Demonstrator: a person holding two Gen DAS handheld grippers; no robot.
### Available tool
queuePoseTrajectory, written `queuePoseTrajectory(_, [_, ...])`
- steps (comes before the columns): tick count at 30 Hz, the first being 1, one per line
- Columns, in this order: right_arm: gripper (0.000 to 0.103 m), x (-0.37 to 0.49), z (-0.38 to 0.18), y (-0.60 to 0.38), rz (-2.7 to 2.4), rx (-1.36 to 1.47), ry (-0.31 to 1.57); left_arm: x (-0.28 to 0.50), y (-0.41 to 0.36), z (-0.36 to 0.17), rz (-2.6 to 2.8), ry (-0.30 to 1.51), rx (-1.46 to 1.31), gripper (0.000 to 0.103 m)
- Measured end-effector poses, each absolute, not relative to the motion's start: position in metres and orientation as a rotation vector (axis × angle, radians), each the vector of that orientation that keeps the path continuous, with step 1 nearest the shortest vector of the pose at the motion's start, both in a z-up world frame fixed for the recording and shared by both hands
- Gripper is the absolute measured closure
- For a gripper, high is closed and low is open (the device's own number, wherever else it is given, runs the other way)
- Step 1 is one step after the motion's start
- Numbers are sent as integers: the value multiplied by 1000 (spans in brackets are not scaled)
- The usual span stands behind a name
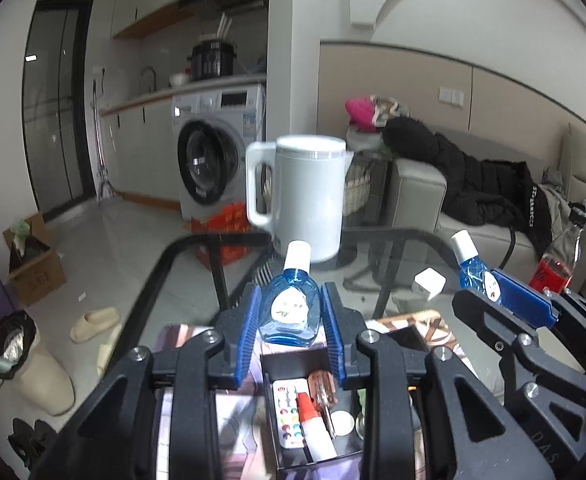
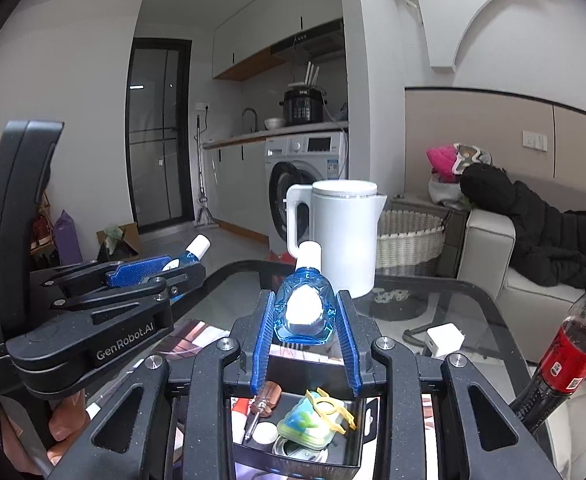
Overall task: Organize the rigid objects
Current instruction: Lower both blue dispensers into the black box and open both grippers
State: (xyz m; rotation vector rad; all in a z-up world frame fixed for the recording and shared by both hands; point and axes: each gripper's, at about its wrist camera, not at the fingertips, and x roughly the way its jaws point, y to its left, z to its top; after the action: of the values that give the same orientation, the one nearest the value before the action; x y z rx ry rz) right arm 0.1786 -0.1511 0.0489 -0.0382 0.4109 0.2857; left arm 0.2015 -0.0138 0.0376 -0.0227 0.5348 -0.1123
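My left gripper (image 1: 291,322) is shut on a small blue bottle (image 1: 290,308) with a white cap, held above a black organizer box (image 1: 313,424) that holds a remote, a glue tube and a screwdriver. My right gripper (image 2: 305,320) is shut on a second blue bottle (image 2: 304,312) over the same box (image 2: 301,428). Each gripper shows in the other's view: the right gripper (image 1: 493,288) with its bottle (image 1: 471,266), the left gripper (image 2: 165,270) with its bottle (image 2: 191,254).
A white kettle (image 1: 309,196) stands on the glass table (image 1: 197,276) beyond the box. A white charger cube (image 1: 429,283) lies to the right. A red-labelled cola bottle (image 2: 573,340) stands at the right edge. A sofa with clothes is behind.
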Motion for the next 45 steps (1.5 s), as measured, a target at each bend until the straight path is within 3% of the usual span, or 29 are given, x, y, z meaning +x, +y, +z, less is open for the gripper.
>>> queuePoseTrajectory(9, [73,218,12,-158,301,-4,683,229,-19,5,-118,760,-30,74])
queuePoseTrajectory(22, [73,237,-39,-158,317,-3,934,247,-34,-34,-154,990,7,74])
queuePoseTrajectory(36, [73,235,-53,-157,317,-9,1001,248,-47,-58,-209,1087,76,74])
queuePoseTrajectory(45, [72,230,-45,-162,296,-2,999,246,-43,-54,-221,1070,33,58])
